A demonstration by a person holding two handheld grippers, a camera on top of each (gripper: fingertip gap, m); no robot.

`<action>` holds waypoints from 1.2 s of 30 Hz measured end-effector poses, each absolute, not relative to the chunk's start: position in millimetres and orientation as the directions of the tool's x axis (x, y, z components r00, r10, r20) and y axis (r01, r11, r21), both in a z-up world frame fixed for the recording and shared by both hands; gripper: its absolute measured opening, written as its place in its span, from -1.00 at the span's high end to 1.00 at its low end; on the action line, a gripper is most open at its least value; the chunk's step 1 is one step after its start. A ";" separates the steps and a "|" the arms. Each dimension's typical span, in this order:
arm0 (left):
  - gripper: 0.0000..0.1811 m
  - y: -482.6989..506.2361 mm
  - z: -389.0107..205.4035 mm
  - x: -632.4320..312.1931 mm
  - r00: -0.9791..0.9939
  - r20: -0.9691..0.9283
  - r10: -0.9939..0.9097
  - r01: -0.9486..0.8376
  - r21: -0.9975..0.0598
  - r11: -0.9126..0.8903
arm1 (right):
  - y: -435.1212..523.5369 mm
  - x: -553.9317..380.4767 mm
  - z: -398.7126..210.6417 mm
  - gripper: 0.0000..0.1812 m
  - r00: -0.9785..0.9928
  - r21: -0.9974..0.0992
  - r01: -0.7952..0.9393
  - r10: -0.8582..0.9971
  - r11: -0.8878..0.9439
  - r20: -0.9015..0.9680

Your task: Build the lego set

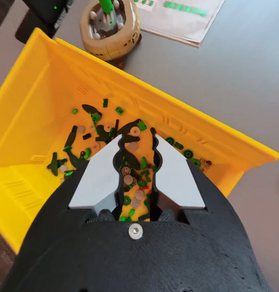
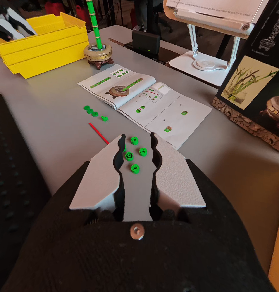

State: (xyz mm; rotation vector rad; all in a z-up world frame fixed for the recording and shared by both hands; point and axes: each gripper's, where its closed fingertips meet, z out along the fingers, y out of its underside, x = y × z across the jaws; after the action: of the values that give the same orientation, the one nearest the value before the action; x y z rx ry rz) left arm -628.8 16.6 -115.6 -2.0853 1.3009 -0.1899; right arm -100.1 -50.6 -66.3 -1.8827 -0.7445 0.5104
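Observation:
My left gripper (image 1: 138,132) is open and empty, held above the yellow bin (image 1: 41,98). The bin holds several loose green, dark green and tan pieces (image 1: 127,178). The tan pot model (image 1: 108,30) with a green stalk stands beyond the bin. My right gripper (image 2: 137,135) is open and empty above the grey table. Several round green bricks (image 2: 135,168) lie on the table between its fingers. A red rod (image 2: 98,133) lies to the left, partly under the left finger. Three flat green rounds (image 2: 90,111) and a small green piece (image 2: 104,118) lie farther off.
The open instruction booklet (image 2: 145,101) lies in the middle of the table. The yellow bin (image 2: 41,52) and pot with green stalk (image 2: 97,53) stand at far left. A white stand (image 2: 203,61), a black device (image 2: 146,41) and the set's box (image 2: 254,86) stand at the right. About 55 cm separates my left fingertips from my right. The red rod (image 2: 98,133) lies around 15 cm away from my right fingertips.

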 end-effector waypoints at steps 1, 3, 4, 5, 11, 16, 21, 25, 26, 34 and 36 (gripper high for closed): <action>0.65 20.0 -122.1 -627.3 0.483 -0.215 -0.849 -0.754 -0.595 -0.279 | -51.1 -101.9 -64.4 0.64 0.720 -0.913 0.275 0.693 -0.303 -0.013; 0.62 21.9 -134.4 -623.6 0.453 -0.187 -0.872 -0.764 -0.585 -0.271 | -53.9 -105.1 -63.7 0.64 0.716 -0.906 0.295 0.698 -0.302 0.001; 0.62 22.9 -138.9 -621.6 0.443 -0.169 -0.880 -0.763 -0.587 -0.271 | -55.4 -106.0 -64.2 0.64 0.714 -0.903 0.305 0.700 -0.304 0.006; 0.62 23.7 -142.2 -618.7 0.429 -0.156 -0.890 -0.761 -0.593 -0.263 | -56.4 -106.3 -64.8 0.64 0.716 -0.900 0.310 0.698 -0.306 0.009; 0.71 29.6 -153.3 -608.7 0.364 -0.185 -0.913 -0.771 -0.610 -0.184 | -60.4 -105.6 -65.5 0.64 0.723 -0.894 0.308 0.691 -0.324 -0.001; 0.69 29.8 -163.2 -609.6 0.348 -0.177 -0.920 -0.788 -0.586 -0.186 | -60.8 -108.1 -64.6 0.65 0.722 -0.893 0.313 0.692 -0.324 0.002; 0.80 32.8 -165.0 -608.0 0.353 -0.181 -0.918 -0.784 -0.593 -0.184 | -61.1 -109.7 -66.2 0.65 0.719 -0.890 0.318 0.695 -0.326 0.002; 0.88 33.1 -166.1 -609.4 0.372 -0.166 -0.913 -0.772 -0.602 -0.205 | -61.9 -108.8 -69.7 0.66 0.719 -0.888 0.318 0.695 -0.331 -0.001; 0.88 33.8 -165.2 -612.0 0.383 -0.172 -0.908 -0.772 -0.599 -0.212 | -62.2 -108.5 -70.4 0.66 0.720 -0.889 0.316 0.694 -0.331 -0.003; 0.89 33.2 -95.9 -629.5 0.545 -0.278 -0.791 -0.639 -0.748 -0.177 | -63.1 -114.7 -69.4 0.66 0.717 -0.898 0.307 0.697 -0.315 0.001; 0.89 17.3 -53.3 -623.2 0.571 -0.297 -0.765 -0.548 -0.832 -0.085 | -63.2 -128.6 -61.3 0.66 0.709 -0.906 0.304 0.705 -0.294 0.010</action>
State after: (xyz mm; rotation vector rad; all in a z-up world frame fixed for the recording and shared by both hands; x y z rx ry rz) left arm -623.2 17.3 -53.3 -1.7590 1.0867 -0.2599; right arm -128.6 -63.2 -61.3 -1.8849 -0.7843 0.4863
